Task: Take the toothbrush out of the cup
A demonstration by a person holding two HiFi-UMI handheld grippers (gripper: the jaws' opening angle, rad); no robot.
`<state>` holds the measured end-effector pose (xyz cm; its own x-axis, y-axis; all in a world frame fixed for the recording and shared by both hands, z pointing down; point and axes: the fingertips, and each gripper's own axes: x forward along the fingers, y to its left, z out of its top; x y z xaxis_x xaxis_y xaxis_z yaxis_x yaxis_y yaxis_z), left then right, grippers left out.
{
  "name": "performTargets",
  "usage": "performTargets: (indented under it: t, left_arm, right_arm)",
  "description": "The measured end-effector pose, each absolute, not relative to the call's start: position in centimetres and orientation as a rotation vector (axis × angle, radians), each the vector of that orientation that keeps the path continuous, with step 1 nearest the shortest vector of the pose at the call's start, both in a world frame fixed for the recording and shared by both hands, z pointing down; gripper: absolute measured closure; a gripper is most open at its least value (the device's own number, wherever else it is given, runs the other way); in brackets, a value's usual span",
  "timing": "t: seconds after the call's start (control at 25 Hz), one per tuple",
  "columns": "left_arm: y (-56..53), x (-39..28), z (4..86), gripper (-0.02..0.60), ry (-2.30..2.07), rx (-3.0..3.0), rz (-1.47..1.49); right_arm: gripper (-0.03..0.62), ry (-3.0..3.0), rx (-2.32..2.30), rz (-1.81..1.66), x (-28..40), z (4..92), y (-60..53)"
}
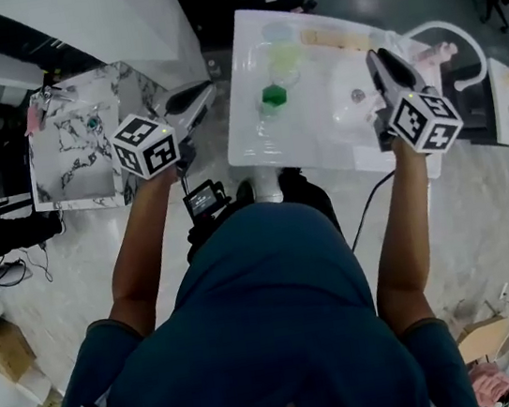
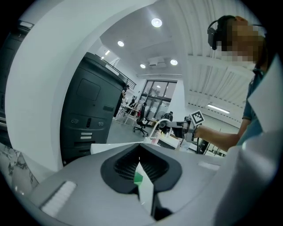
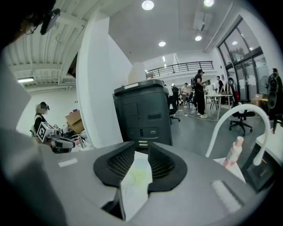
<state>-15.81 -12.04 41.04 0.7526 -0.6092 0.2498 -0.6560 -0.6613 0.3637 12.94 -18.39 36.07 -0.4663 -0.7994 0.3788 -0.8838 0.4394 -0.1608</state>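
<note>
Both forearms reach forward, flanking the cup [image 1: 281,51] on the white worktop [image 1: 251,146]. Left tool [image 1: 207,91], left of the cup, has its jaws together. Right tool [image 1: 375,58], right of it, has its jaws apart. I can't make out the toothbrush.

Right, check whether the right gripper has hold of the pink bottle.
No: the right gripper is open with nothing gripped, and the pink bottle stands well off to one side.
</note>
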Motion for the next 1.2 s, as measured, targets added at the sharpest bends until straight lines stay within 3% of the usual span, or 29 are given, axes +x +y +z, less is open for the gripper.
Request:
performTargets:
  t: [0.48, 0.56, 1.2]
  left_arm:
    - [-9.7, -15.4, 36.5, 0.584, -0.882, 2.657, 0.12]
    - [-9.4, -15.4, 35.8, 0.584, -0.875, 2.683, 0.127]
    - [-7.0, -17.1, 33.3, 0.583, -0.835, 2.782, 0.137]
  right_arm:
    - [0.518, -2.524, 1.691, 0.422, 15.8, 29.0, -11.3]
    - [0.585, -2.538, 1.708, 0.404, 15.9, 27.9, -10.0]
    - [0.586, -2.523, 1.812, 0.39, 15.7, 25.4, -3.0]
